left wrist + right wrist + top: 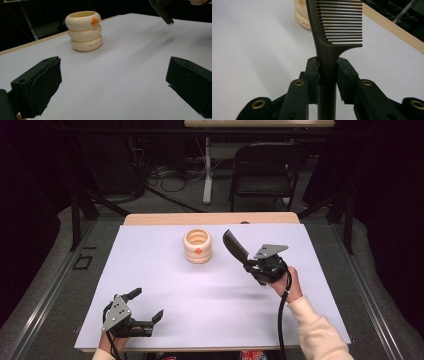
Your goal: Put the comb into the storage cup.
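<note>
A: Your right gripper [327, 72] pinches the comb [332, 30] by its handle, teeth end raised above the table [150, 270], near the cup [198, 246].

B: Your left gripper [145, 306] sits spread wide, nothing between its jaws, near the table's front edge.

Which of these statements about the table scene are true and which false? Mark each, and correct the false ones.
1. The right gripper holds a dark comb by its handle. True.
2. The left gripper grips the cream holder. False: its fingers stand open, holding nothing.
3. The cream holder stands upright on the white table. True.
4. The comb is already inside the holder. False: it is in the air beside it.
</note>
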`<move>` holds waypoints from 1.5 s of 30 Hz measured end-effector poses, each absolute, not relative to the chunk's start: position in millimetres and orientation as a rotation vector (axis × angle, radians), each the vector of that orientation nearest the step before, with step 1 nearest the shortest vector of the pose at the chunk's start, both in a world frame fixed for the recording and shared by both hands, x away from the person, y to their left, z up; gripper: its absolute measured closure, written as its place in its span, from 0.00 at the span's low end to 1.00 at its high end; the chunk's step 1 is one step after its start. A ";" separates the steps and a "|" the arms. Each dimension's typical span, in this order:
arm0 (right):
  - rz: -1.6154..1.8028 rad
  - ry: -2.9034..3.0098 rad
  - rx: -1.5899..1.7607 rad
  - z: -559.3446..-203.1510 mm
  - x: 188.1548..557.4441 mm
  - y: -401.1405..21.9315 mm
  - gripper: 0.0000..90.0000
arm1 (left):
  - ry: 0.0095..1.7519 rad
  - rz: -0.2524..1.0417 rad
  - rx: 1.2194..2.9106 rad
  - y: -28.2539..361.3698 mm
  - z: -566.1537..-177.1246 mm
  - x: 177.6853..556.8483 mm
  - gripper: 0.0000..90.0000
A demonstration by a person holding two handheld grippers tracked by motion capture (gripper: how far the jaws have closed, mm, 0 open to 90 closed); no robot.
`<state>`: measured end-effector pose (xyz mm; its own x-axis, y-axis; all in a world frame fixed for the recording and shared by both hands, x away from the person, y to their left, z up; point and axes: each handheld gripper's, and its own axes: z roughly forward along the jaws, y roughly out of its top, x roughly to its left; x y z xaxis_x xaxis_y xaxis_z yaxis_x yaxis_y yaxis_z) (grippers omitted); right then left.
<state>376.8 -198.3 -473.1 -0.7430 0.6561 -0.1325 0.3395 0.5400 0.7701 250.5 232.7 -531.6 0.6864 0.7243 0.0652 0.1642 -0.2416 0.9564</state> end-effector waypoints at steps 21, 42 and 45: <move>1.100 2.357 0.786 -472.2 388.4 -182.6 0.80 | 0.725 0.617 1.771 232.1 -533.7 253.4 0.00; 1.155 2.339 0.821 -465.8 407.8 -169.6 0.80 | 0.722 0.618 1.776 232.0 -533.6 253.2 0.00; 1.164 2.338 0.827 -466.4 410.4 -166.9 0.80 | 0.722 0.617 1.775 232.0 -533.6 253.3 0.00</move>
